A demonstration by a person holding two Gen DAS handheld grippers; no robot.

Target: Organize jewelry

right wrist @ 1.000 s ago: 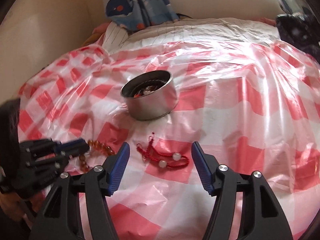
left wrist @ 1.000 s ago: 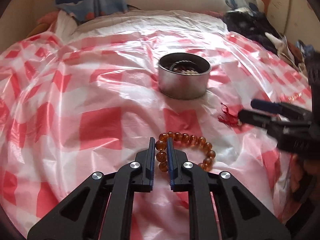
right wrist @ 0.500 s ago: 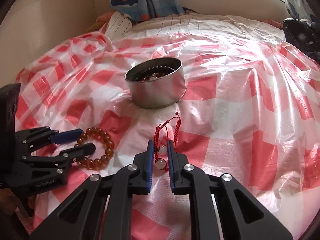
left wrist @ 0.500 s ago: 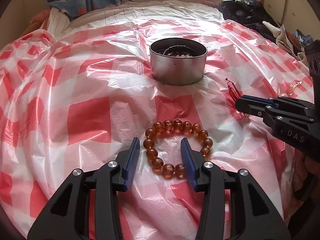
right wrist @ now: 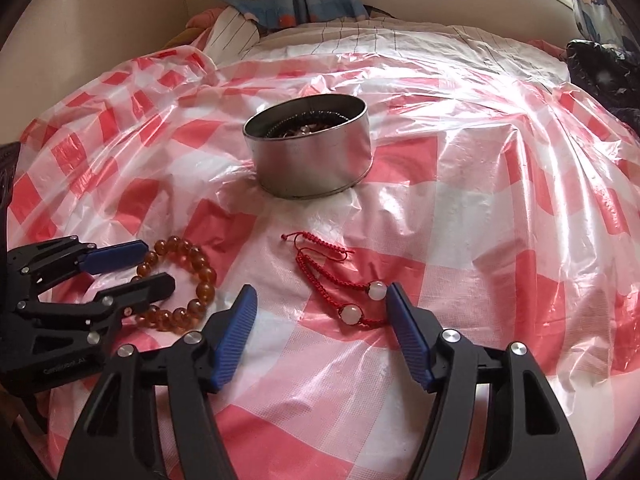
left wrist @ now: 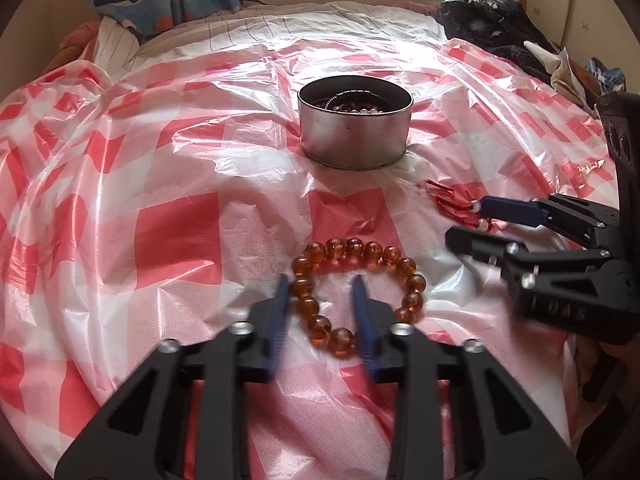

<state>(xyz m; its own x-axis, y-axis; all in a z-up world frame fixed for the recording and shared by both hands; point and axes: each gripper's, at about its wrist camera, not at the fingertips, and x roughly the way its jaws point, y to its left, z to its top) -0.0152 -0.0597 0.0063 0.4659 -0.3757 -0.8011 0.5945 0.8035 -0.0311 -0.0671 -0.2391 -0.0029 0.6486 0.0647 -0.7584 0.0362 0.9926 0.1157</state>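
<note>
Left tool (left wrist: pixel 320 304) open, straddling near arc of beads (left wrist: pixel 356 280); right tool (right wrist: pixel 320 320) wide open, cord (right wrist: pixel 340 280) between fingers; tin (right wrist: pixel 308 152) straight ahead on bed.

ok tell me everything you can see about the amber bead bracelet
The amber bead bracelet is a closed loop of round, glossy, translucent orange-brown beads, roughly equal in size. It lies flat on the red-and-white checked plastic sheet, nearer the cameras than the metal tin. The open left gripper straddles its left side: one blue-padded finger sits outside the loop, the other inside it, with a few beads between them. Whether the pads touch any beads cannot be told. Nothing lifts it.
</note>
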